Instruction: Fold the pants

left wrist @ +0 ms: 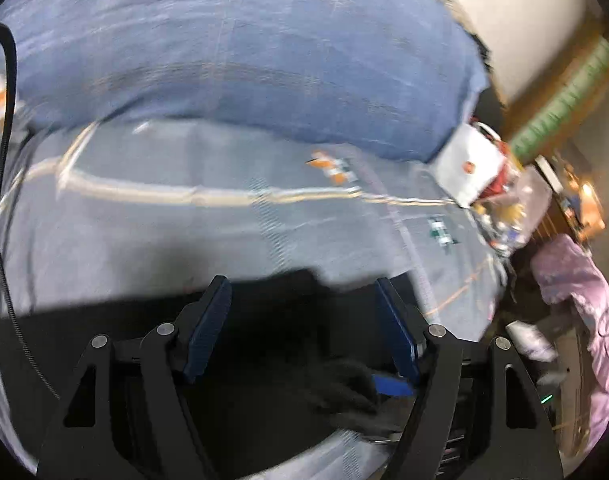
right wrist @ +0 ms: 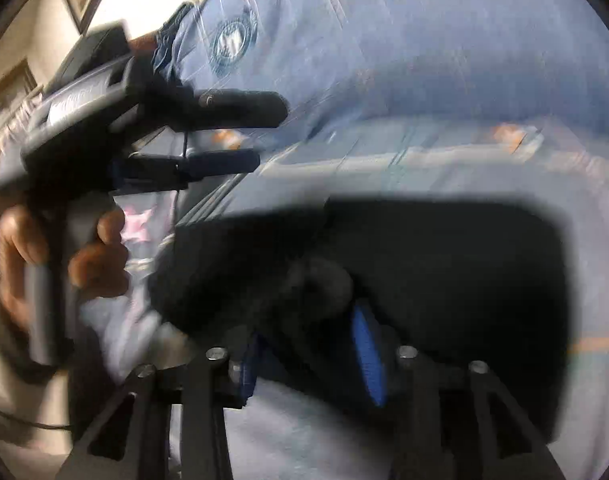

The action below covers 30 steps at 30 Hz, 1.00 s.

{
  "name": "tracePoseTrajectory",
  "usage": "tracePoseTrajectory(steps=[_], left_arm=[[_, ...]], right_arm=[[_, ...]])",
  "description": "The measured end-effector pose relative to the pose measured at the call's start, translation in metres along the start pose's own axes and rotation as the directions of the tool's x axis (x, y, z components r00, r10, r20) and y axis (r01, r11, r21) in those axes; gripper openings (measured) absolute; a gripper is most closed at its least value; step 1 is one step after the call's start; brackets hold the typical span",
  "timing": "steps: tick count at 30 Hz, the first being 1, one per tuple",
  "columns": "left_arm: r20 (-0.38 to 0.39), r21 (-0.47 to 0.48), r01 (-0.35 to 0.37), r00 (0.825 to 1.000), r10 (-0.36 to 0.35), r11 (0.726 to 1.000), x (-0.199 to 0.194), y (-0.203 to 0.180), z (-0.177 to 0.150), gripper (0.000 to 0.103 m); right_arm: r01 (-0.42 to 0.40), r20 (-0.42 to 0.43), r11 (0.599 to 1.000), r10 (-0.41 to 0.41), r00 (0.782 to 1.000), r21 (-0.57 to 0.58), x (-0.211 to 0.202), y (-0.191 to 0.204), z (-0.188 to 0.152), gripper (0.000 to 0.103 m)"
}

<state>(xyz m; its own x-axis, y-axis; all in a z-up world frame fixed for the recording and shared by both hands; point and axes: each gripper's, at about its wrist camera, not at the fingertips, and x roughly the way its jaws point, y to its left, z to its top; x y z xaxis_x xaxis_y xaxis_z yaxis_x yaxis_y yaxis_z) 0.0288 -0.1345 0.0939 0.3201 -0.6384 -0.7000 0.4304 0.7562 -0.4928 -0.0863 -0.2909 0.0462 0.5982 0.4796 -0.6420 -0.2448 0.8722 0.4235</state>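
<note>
Near the lens, black pants (right wrist: 444,280) lie blurred on the blue bedspread (left wrist: 264,60). Right gripper (right wrist: 308,344) pinches a fold; left gripper (left wrist: 300,300) spread wide, dark cloth (left wrist: 264,340) between its fingers, contact unclear.

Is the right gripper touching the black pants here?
Touching. In the right wrist view the right gripper has its blue pads closed partway around a bunched fold of the black pants, with fabric pressed between them.
</note>
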Motion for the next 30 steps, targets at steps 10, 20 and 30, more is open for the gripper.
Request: tracePoseTrajectory(steps=[10, 20, 30], left_arm=[[-0.063, 0.044, -0.025, 0.998, 0.027, 0.999, 0.038, -0.032, -0.047, 0.072], [-0.015, 0.119, -0.047, 0.999, 0.049, 0.992, 0.047, -0.054, -0.045, 0.014], [0.012, 0.041, -0.171, 0.985, 0.171, 0.984, 0.052, -0.034, -0.061, 0.046]], right_arm=[[0.199, 0.165, 0.978, -0.208, 0.964, 0.066, -0.095, -0.05, 0.004, 0.039], [0.233, 0.173, 0.968, -0.247, 0.954, 0.093, -0.069, -0.067, 0.022, 0.018], [0.304, 0.091, 0.953, -0.303, 0.949, 0.0, -0.013, -0.071, 0.016, 0.018]])
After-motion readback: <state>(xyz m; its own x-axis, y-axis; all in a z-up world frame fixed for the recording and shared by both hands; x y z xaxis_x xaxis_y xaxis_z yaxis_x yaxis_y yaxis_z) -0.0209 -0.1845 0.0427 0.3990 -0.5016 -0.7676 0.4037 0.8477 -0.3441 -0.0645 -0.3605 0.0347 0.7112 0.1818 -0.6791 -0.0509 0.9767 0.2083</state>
